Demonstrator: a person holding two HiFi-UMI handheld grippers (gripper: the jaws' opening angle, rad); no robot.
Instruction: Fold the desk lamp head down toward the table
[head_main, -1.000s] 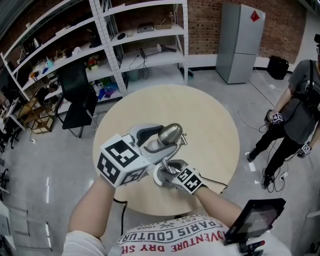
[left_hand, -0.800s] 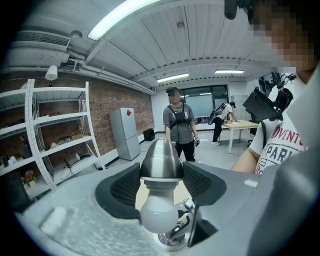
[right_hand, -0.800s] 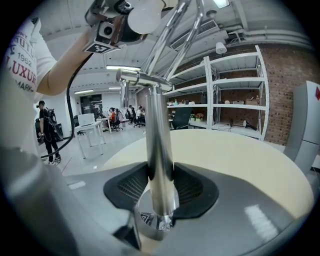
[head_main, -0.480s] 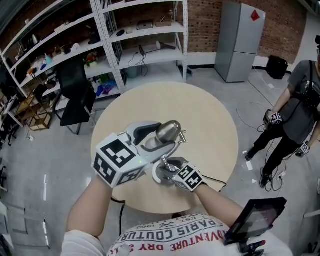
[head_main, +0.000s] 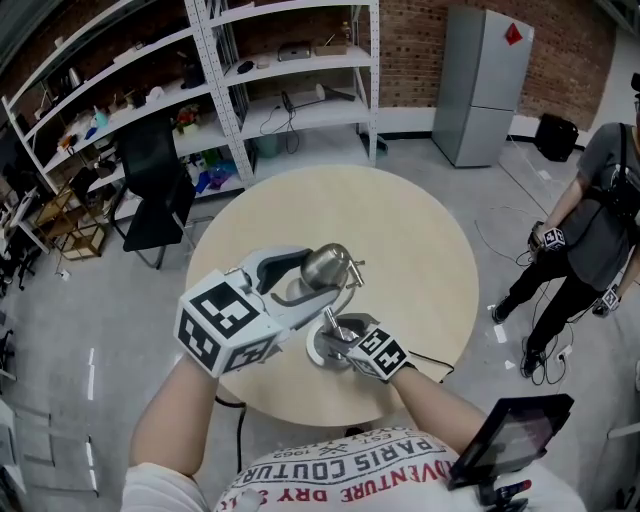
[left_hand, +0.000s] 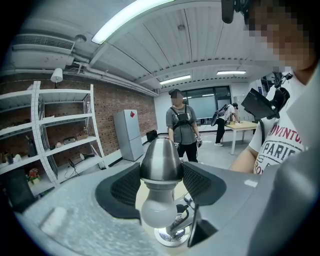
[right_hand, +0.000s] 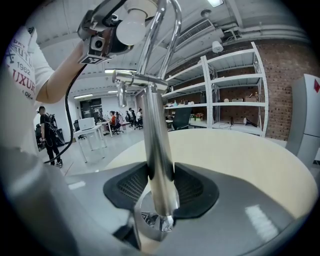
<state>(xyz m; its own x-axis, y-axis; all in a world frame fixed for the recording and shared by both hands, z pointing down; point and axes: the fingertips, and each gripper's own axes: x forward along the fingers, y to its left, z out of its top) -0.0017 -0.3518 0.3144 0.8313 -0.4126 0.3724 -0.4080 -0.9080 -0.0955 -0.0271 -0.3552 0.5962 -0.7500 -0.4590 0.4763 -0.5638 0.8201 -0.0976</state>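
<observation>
A chrome desk lamp stands at the near edge of the round beige table (head_main: 400, 230). Its steel head (head_main: 325, 265) sits between the jaws of my left gripper (head_main: 308, 278), which is shut on it. In the left gripper view both pads press the sides of the shade (left_hand: 161, 160), and the white bulb (left_hand: 159, 210) points back at the camera above the round base (left_hand: 172, 235). My right gripper (head_main: 335, 335) is shut on the lamp's upright post (right_hand: 159, 170) just above the base. High in the right gripper view are the bulb (right_hand: 131, 25) and the curved neck.
The lamp's black cable (head_main: 425, 362) trails over the near right table edge. White shelving (head_main: 280, 90) and a black chair (head_main: 155, 190) stand beyond the table, a grey cabinet (head_main: 480, 85) at the back right. A person (head_main: 590, 220) stands on the right. A tablet (head_main: 510, 440) hangs nearby.
My left gripper has shifted a little to the left with the lamp head in it. The right gripper has stayed on the post.
</observation>
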